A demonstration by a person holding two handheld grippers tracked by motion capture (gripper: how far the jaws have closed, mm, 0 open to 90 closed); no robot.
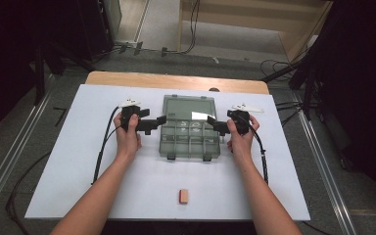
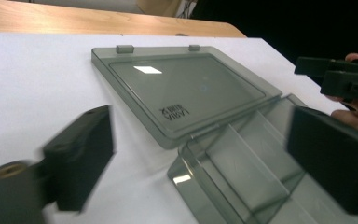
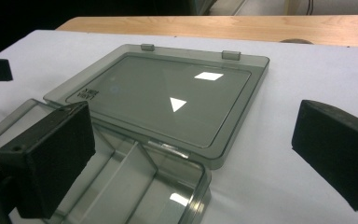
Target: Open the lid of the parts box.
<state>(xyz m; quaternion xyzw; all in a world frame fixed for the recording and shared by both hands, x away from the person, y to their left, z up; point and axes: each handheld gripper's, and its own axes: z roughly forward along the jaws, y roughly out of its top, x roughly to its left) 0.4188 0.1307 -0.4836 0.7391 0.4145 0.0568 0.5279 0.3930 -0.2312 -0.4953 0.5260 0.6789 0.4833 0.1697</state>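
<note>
Smoky grey plastic makes up the organiser box (image 1: 190, 129), which lies opened flat on the white table cover (image 1: 78, 166) in the high view. Its lid (image 1: 188, 107) is folded back onto the cover on the far side of the box's compartment tray (image 1: 190, 142), and two latches sit on the tray's near edge. The left gripper (image 1: 157, 122) hangs just beside the box's left edge with its jaws spread wide and nothing between them. The right gripper (image 1: 213, 125) hangs just beside the box's right edge, jaws likewise wide apart and empty. A small pinkish block (image 1: 184, 196) lies well apart from the box, nearer the person. Bare wood of the table (image 1: 176, 81) shows beyond the box.

From the left gripper view, the left gripper (image 2: 205, 158) has its two black jaws standing far apart, one over the white cover (image 2: 37, 84) beside the box, the other over the tray (image 2: 242, 172); neither presses on anything. The lid (image 2: 186, 88) lies flat beyond the tray, with lettering near its hinge. Past the tray, the right gripper (image 2: 340, 77) shows in the person's hand.

From the right gripper view, the right gripper (image 3: 191, 163) again shows wide, empty jaws: one above the tray (image 3: 135, 186), the other over the cover (image 3: 279, 112) beside the box. The lid (image 3: 163, 98) lies open beyond the tray, ceiling light reflected in it.
</note>
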